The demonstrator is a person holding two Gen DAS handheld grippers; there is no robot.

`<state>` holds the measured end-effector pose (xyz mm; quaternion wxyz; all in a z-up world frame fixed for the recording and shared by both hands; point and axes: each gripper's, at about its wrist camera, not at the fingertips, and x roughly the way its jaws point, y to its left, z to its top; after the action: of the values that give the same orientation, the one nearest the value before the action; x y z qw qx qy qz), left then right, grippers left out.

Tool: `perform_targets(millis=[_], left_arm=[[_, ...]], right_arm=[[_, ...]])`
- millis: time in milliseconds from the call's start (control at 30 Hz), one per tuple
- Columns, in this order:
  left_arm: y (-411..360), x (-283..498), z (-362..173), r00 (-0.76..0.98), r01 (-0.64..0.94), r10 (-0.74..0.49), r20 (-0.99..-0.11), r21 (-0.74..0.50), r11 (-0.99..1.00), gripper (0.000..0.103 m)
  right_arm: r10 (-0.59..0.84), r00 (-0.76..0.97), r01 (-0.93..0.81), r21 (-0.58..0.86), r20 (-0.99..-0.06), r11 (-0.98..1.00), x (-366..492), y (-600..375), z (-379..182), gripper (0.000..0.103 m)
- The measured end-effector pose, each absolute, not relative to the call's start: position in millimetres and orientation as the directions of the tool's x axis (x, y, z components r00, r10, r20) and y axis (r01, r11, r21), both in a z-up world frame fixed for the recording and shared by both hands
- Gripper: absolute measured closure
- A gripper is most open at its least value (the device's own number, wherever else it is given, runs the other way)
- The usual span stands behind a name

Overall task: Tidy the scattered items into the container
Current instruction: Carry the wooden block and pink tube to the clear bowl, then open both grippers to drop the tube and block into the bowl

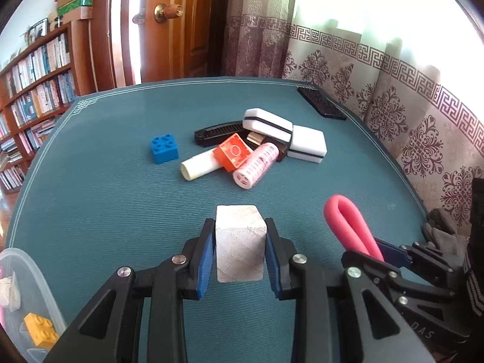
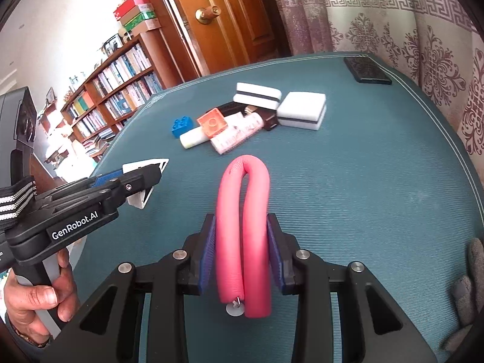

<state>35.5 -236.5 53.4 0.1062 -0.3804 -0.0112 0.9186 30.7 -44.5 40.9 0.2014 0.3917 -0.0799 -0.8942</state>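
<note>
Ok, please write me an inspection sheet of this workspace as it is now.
Surface: teal mat, ribbed, covers the table.
Job's things: white block and pink foam tube, each in a gripper; blue brick, orange brick, pink roller, cream cylinder, black comb and two white sponges piled mid-mat; clear container at near left holds a yellow brick.
Clutter: black case at the far corner.
Grippers: left gripper shut on the block; right gripper shut on the tube.
Cables: nothing seen.
Surroundings: bookshelf, wooden door, patterned curtain.
</note>
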Motion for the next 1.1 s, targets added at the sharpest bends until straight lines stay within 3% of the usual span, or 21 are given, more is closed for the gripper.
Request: perform_targets(millis=[767, 1100], left_arm=[[-421.8, 122.2, 58.4, -0.737, 0.166, -0.057, -0.673, -0.098, -0.981, 0.068], [-465.8, 143.3, 48.3, -0.728, 0.244, -0.097, -0.678, -0.125, -0.962, 0.068]], right_arm=[[-0.625, -0.420, 0.603, 0.313, -0.658, -0.734, 69.2, -217.1, 62.9, 0.068], [-0.672, -0.348, 0.674, 0.324, -0.654, -0.664, 86.8, -275.1, 67.8, 0.068]])
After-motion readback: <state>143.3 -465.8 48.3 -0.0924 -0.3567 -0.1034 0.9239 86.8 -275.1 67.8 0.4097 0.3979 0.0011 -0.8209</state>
